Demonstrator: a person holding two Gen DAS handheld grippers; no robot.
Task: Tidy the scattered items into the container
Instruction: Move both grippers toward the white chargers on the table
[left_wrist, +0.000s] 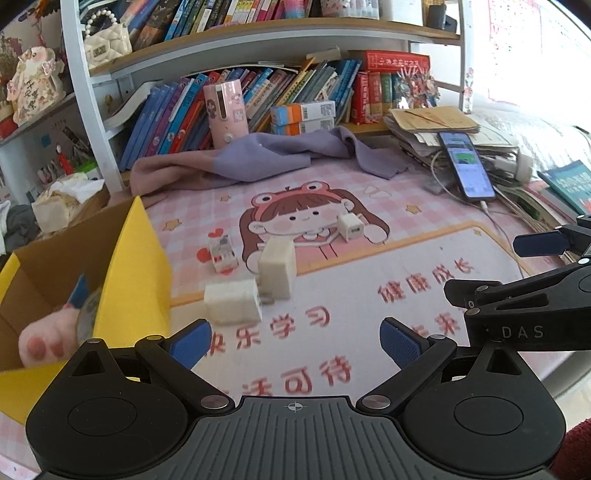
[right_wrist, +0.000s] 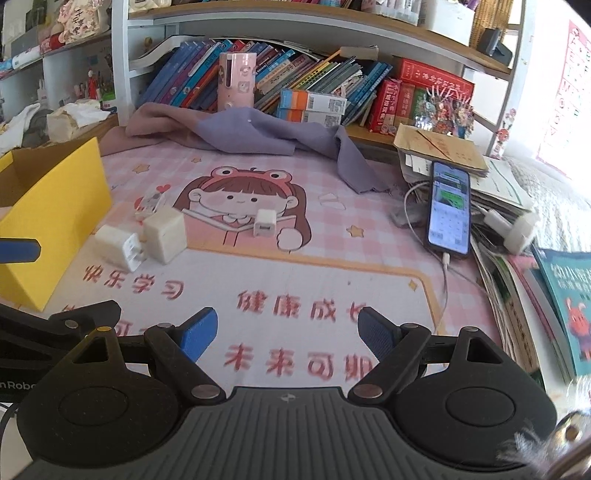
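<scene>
Sitting on the pink cartoon mat (left_wrist: 369, 295) that covers the tabletop are four small things to tidy. One white charger (left_wrist: 233, 302) lies flat on its side with its metal prongs pointing right, so its long way runs left to right. A second white charger (left_wrist: 277, 267) stands up just behind it, and the two look like they touch. A little printed box (left_wrist: 222, 254) lies a bit farther back, and a small white cube plug (left_wrist: 351, 228) sits on the cartoon girl's face, apart from the rest.

The left gripper (left_wrist: 294, 341) has its jaws wide open and empty. The flat charger is just ahead of it and a little to the left, so I think this gripper is the nearer one and should take it. The jaws would close across its long way unless the gripper turns. The right gripper (right_wrist: 287, 332) is also open and empty, and the chargers lie up and to its left.

The yellow box (left_wrist: 133, 280) is the container. It stands just left of the chargers, open at the top, with a pink plush toy (left_wrist: 44, 343) already inside.

Red Chinese words on the mat read 快乐学习 and 健康成长. The right gripper's arm shows the letters "DAS". A phone (right_wrist: 448, 208) lies lit up on some papers.
</scene>
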